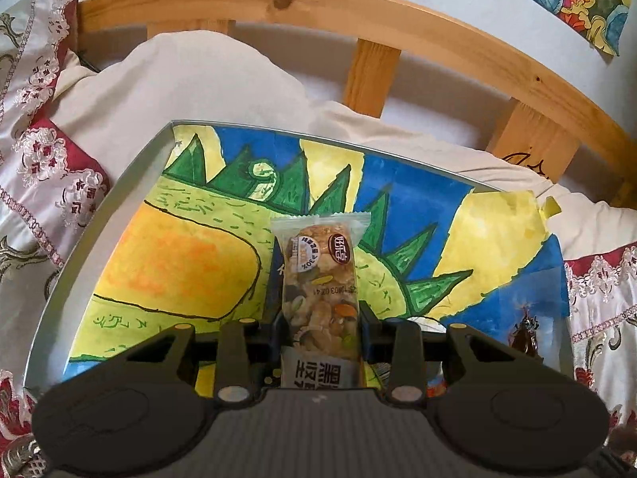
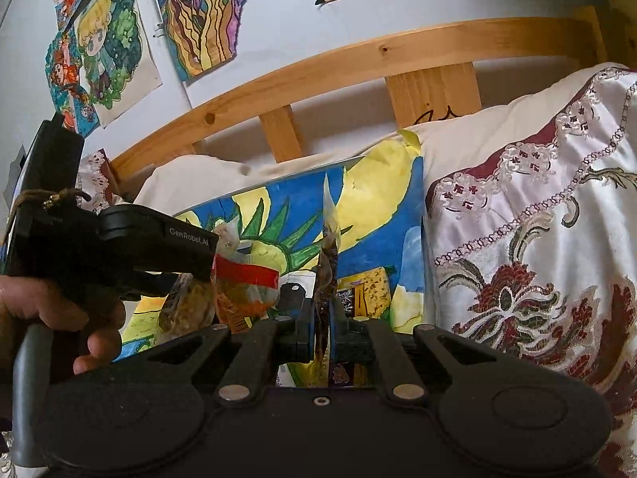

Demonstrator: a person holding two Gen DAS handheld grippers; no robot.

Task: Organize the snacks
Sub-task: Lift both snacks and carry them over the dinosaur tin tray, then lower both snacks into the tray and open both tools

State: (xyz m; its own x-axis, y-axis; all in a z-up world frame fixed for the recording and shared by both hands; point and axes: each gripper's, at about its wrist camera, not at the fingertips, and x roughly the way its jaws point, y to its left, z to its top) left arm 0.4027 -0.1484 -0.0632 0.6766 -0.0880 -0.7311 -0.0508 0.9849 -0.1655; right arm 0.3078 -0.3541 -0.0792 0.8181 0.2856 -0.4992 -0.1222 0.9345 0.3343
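My left gripper (image 1: pixel 322 318) is shut on a nut bar (image 1: pixel 322 279) in a clear wrapper, which stands upright between the fingers over a metal tray (image 1: pixel 119 183) lined with a painted sheet. In the right wrist view that gripper (image 2: pixel 119 247) shows at the left, held by a hand (image 2: pixel 59 310), with the nut bar (image 2: pixel 187 306) below it. My right gripper (image 2: pixel 324 318) is shut on a thin brownish snack packet (image 2: pixel 327 255), seen edge-on and sticking up over the tray's right part (image 2: pixel 414 215). A red-banded packet (image 2: pixel 247 275) sits between the two grippers.
The tray rests on a bed with cream pillows (image 1: pixel 191 79) and a patterned satin cover (image 2: pixel 537 239). A wooden headboard (image 1: pixel 358 20) runs behind, with drawings (image 2: pixel 107 51) on the wall. A dark packet (image 1: pixel 525 334) lies at the tray's right side.
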